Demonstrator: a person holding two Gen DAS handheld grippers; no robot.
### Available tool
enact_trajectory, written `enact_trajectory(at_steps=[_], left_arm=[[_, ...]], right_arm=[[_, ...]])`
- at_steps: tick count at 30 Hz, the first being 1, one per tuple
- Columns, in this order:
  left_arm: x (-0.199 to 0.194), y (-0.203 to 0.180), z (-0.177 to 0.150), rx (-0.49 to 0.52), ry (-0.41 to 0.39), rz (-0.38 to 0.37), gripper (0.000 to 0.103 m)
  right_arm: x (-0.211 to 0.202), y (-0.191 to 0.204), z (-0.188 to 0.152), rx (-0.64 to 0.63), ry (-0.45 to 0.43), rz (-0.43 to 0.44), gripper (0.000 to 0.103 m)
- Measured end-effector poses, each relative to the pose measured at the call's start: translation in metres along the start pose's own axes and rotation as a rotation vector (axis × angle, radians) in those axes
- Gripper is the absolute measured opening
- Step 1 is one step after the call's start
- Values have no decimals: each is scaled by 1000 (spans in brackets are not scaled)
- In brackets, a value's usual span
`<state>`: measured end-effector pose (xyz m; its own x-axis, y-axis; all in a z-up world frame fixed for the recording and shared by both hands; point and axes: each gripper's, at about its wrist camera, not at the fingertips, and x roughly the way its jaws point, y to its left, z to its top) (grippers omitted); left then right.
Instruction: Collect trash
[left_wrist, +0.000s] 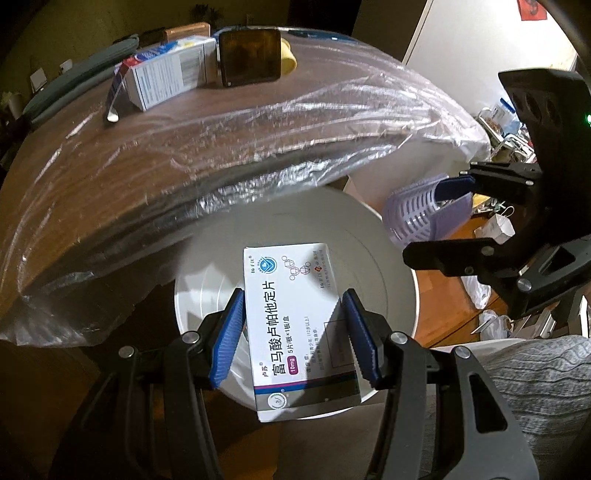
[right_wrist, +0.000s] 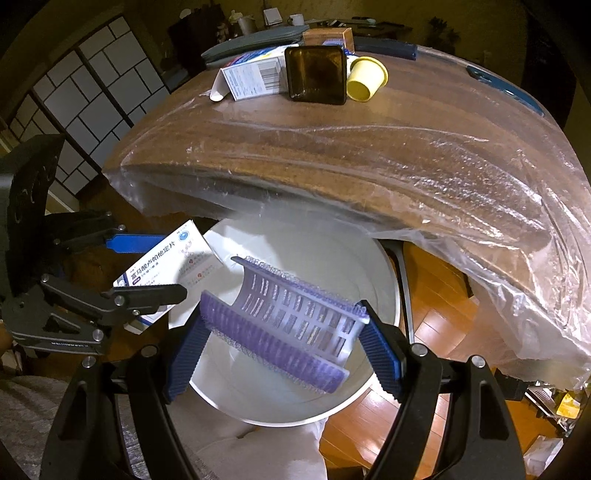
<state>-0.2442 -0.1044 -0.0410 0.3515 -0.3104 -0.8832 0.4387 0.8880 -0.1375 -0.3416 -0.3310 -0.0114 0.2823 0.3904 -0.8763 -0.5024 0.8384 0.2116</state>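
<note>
My left gripper (left_wrist: 293, 338) is shut on a white medicine box (left_wrist: 301, 328) with purple print, held over the open mouth of a white round bin (left_wrist: 384, 258). To its right, my right gripper (left_wrist: 439, 221) holds a purple perforated plastic piece (left_wrist: 413, 218). In the right wrist view, my right gripper (right_wrist: 282, 349) is shut on that curved purple plastic piece (right_wrist: 291, 317), which hangs above the white bin (right_wrist: 369, 266). The left gripper (right_wrist: 147, 266) with the medicine box (right_wrist: 166, 269) is at the left over the bin's rim.
A wooden table (right_wrist: 369, 147) under clear plastic film overhangs the bin. At its far side lie a white carton (right_wrist: 251, 79), a dark brown square container (right_wrist: 316, 74) and a yellow cup (right_wrist: 365, 79). Wooden floor (right_wrist: 439, 317) and clutter lie to the right. A grey knitted sleeve (left_wrist: 546, 384) is near.
</note>
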Motion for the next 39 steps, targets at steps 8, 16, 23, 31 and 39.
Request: enact_trajectory(at_steps=[8, 16, 23, 31, 39], left_arm=[[18, 0, -5, -2, 32, 10, 54], [32, -4, -3, -6, 57, 16, 54], [44, -12, -5, 1, 70, 23, 54], [58, -17, -9, 1, 88, 23, 54], [70, -16, -15, -3, 113, 25, 54]], right_arm=[[18, 0, 0, -14, 35, -7, 77], [35, 2, 0, -22, 61, -17, 77], [47, 3, 0, -20, 74, -28, 77], [57, 6, -2, -12, 89, -41, 77], [64, 7, -4, -10, 105, -60, 77]])
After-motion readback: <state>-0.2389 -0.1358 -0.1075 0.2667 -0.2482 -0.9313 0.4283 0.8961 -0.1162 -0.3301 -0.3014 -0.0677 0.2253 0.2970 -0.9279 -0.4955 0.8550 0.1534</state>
